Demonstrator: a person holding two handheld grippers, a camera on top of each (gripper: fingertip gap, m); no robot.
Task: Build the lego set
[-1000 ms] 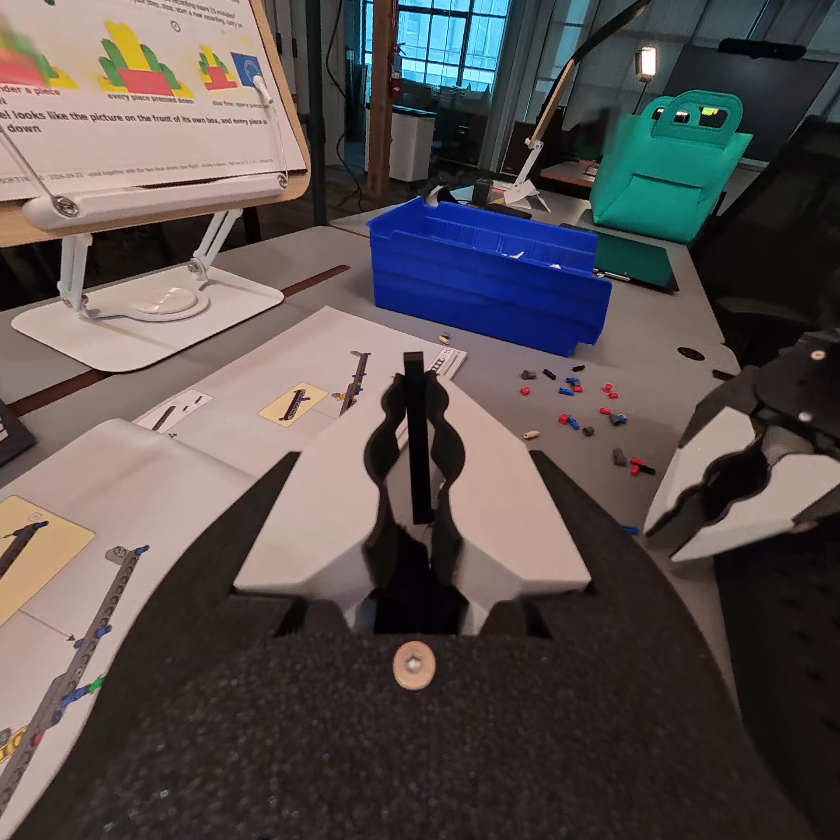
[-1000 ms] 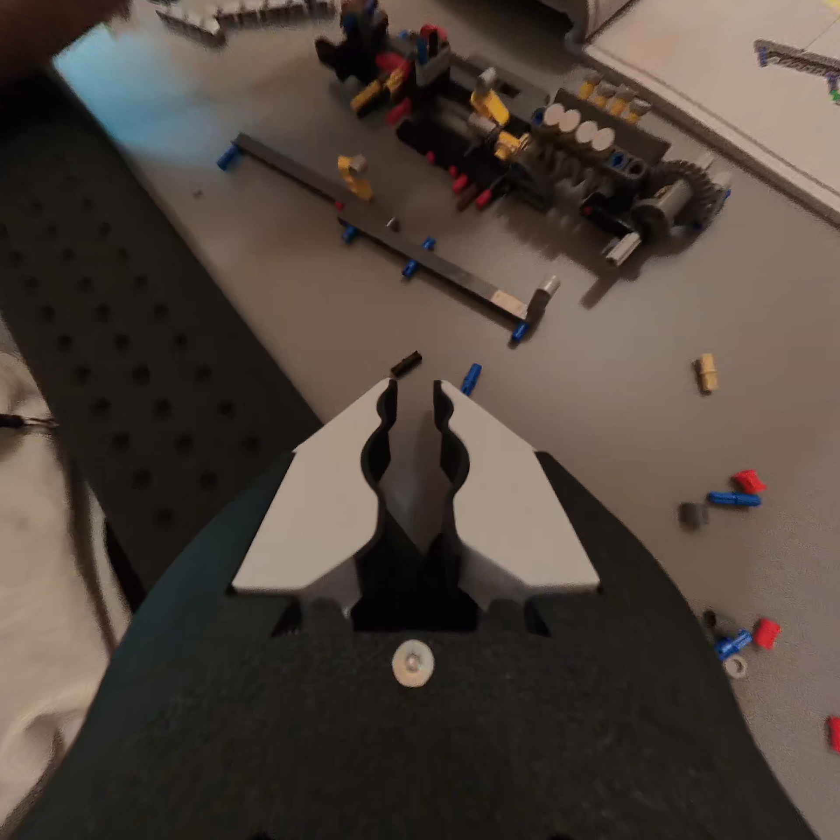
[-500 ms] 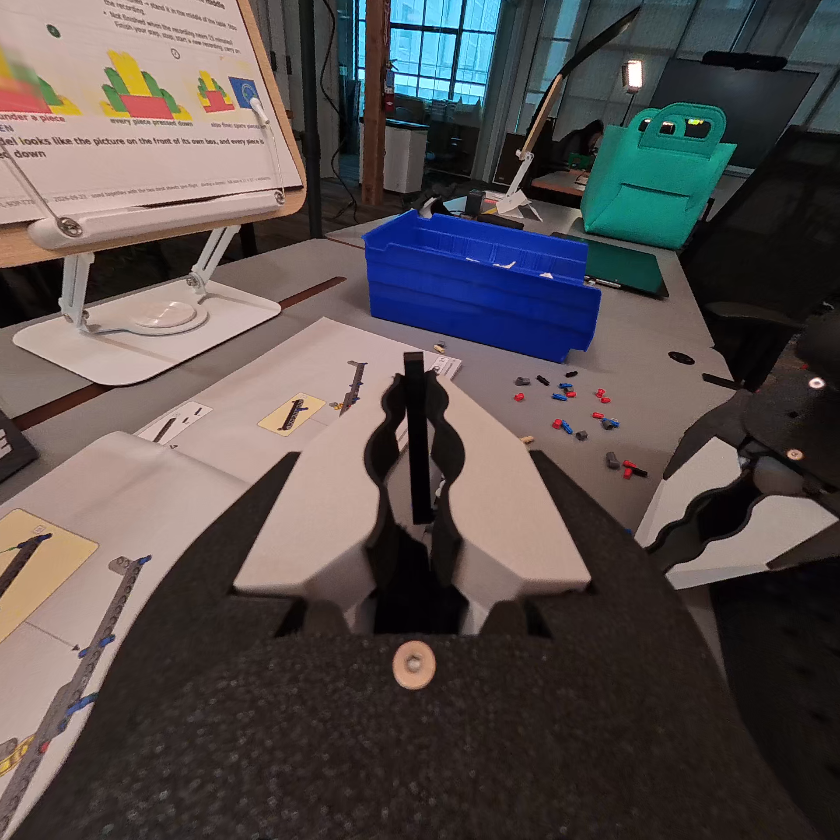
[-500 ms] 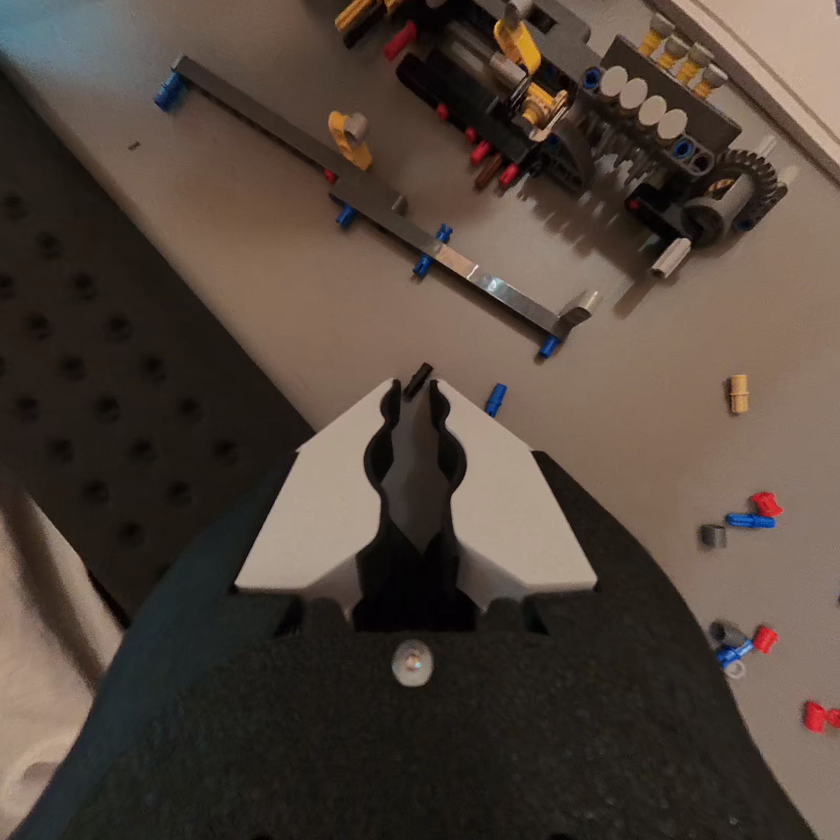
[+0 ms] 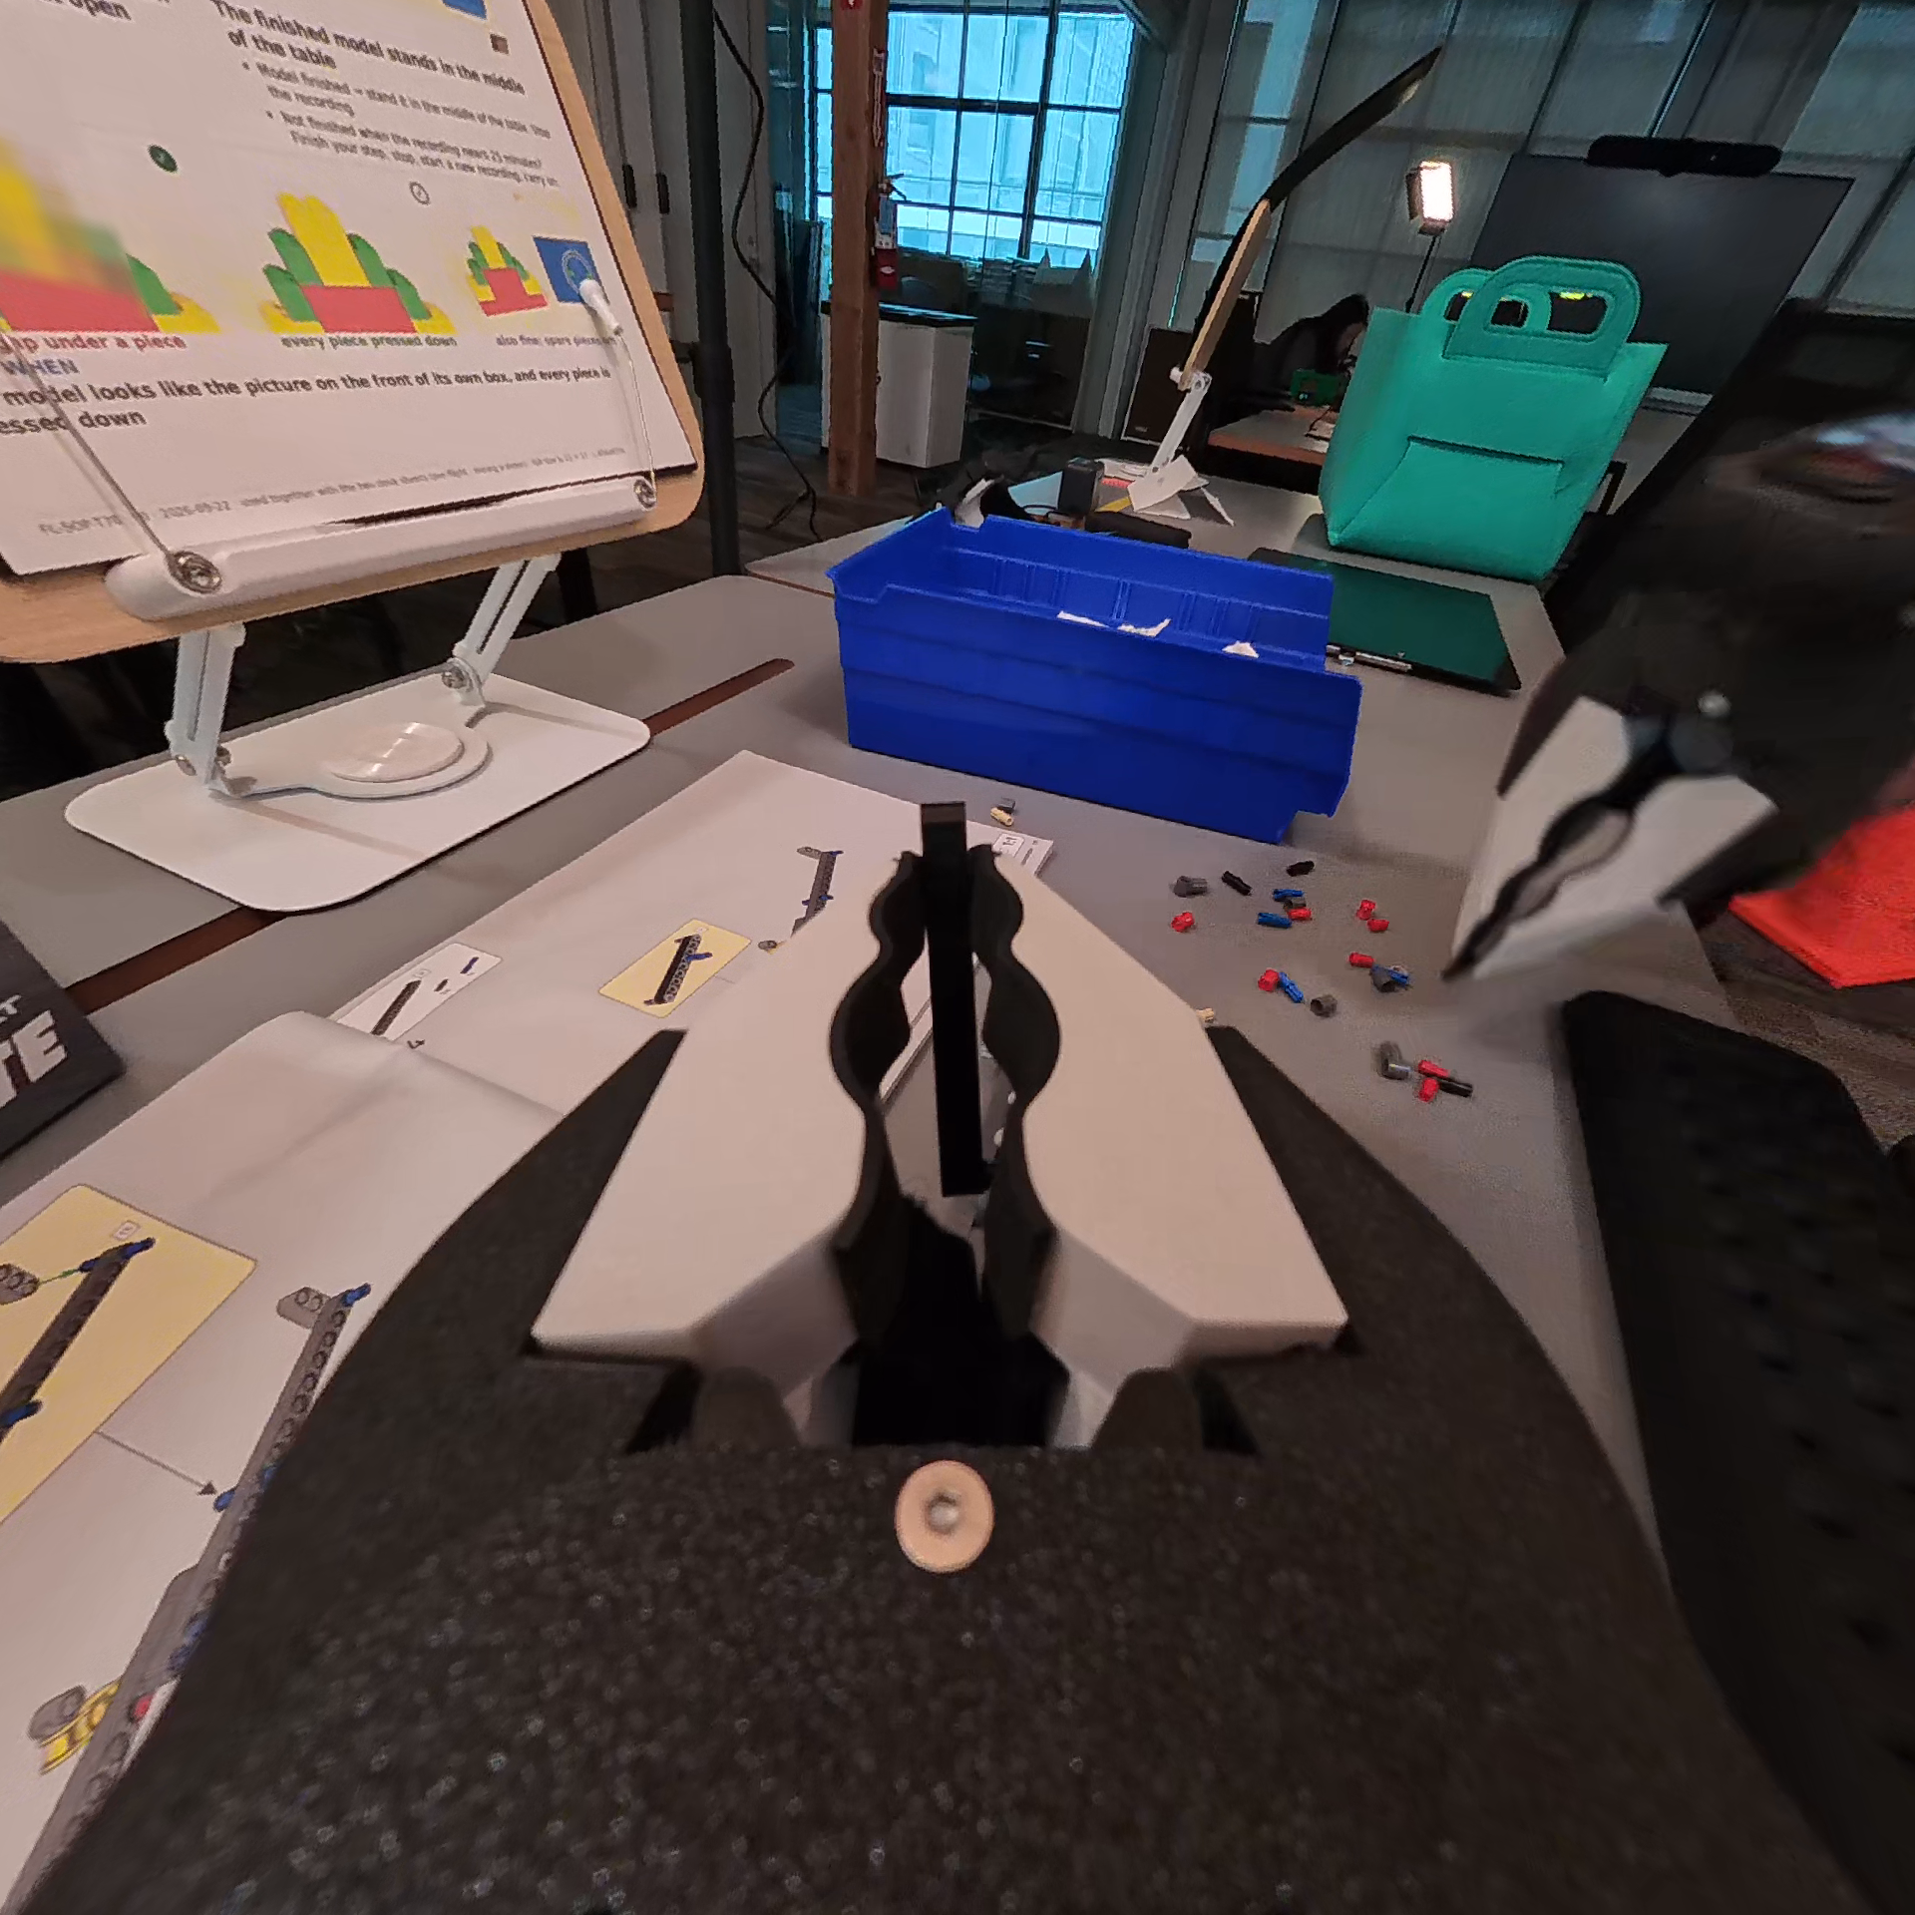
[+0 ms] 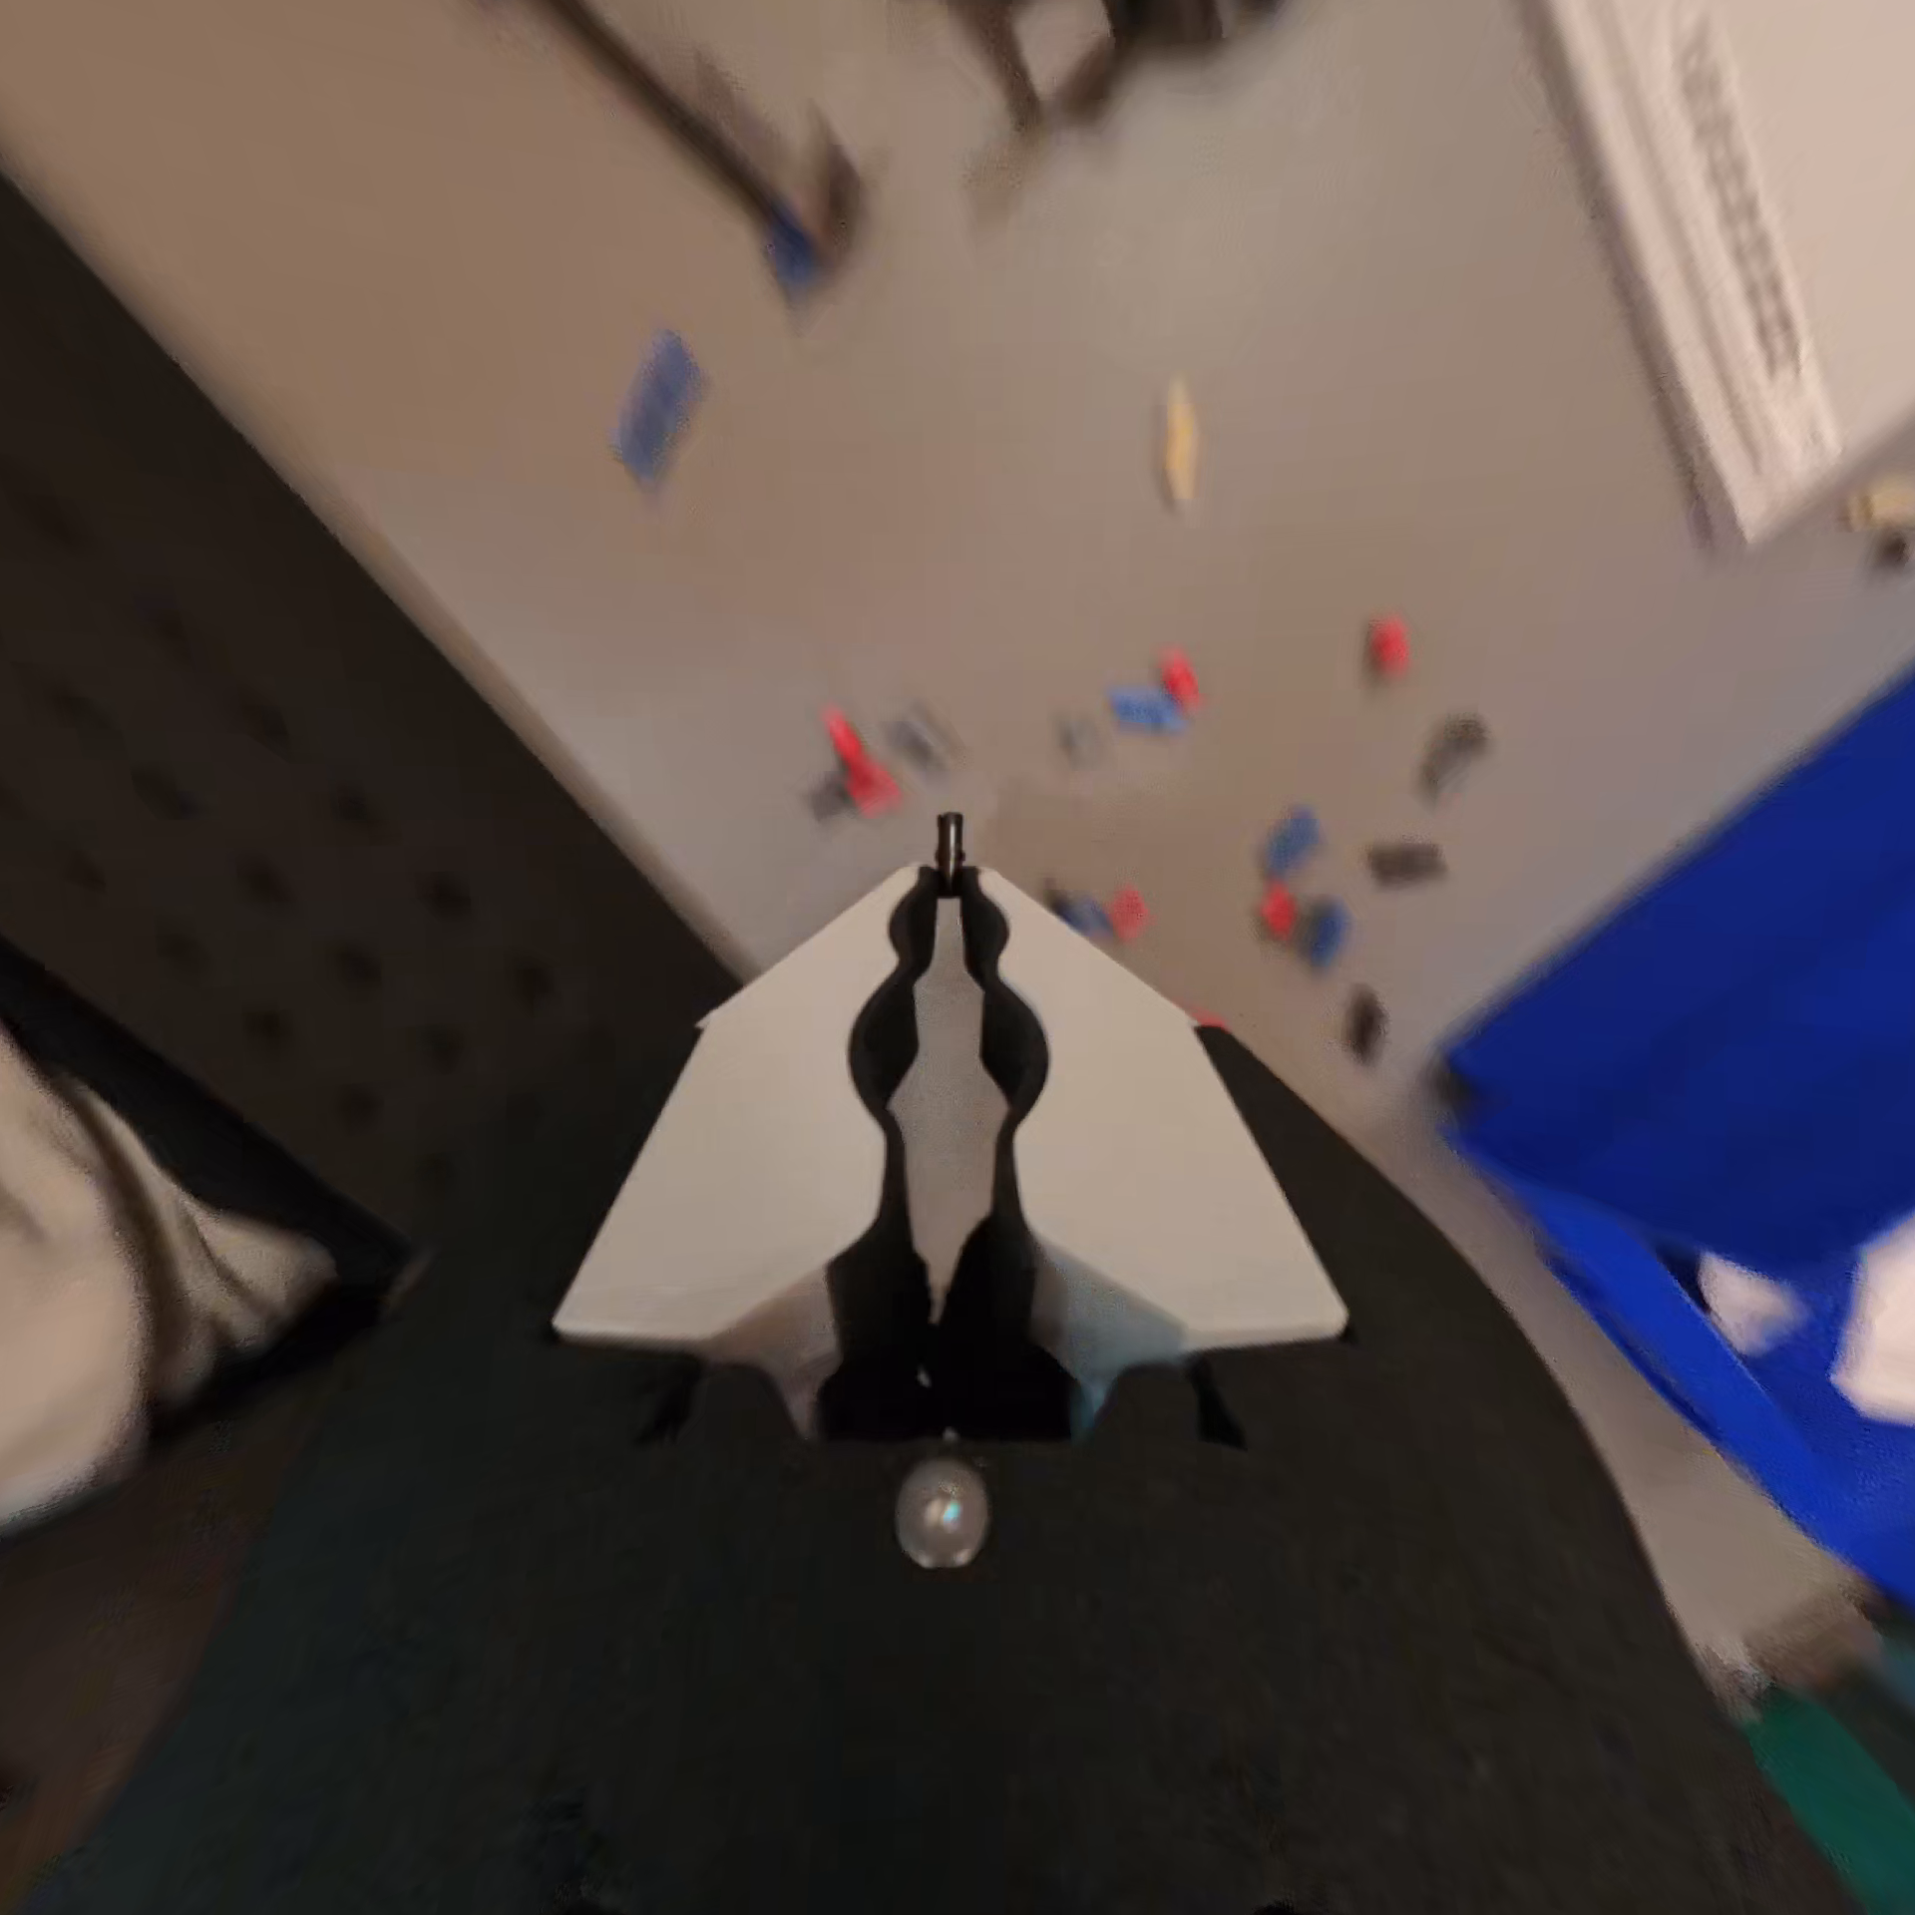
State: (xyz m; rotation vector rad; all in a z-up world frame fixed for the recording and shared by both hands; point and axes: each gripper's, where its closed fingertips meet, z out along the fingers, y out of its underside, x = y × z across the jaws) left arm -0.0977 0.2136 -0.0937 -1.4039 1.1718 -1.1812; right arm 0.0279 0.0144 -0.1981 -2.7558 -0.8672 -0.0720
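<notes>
My left gripper point(image 5: 945, 865) is shut on a thin black beam point(image 5: 951, 995) that stands upright between its fingers, above the instruction sheets point(image 5: 580, 933). My right gripper point(image 6: 948, 879) is shut on a small black pin point(image 6: 948, 835) that sticks out past its tips. It also shows in the left wrist view point(image 5: 1466, 959) at the right, raised above the table with its tips pointing down-left. Loose red, blue and grey pins point(image 5: 1306, 933) lie scattered on the grey table; they also show in the right wrist view point(image 6: 1140, 715), which is blurred.
A blue bin point(image 5: 1088, 674) stands behind the loose pins; it also shows in the right wrist view point(image 6: 1710, 1036). A document stand point(image 5: 342, 746) with a printed sheet is at the back left. A black perforated mat point(image 6: 259, 829) lies along the table's near edge. A green bag point(image 5: 1482, 415) is far back.
My right gripper closed on the small black pin, lifted it off the table and swung away from the model toward the blue bin. My left gripper kept holding the black beam.
</notes>
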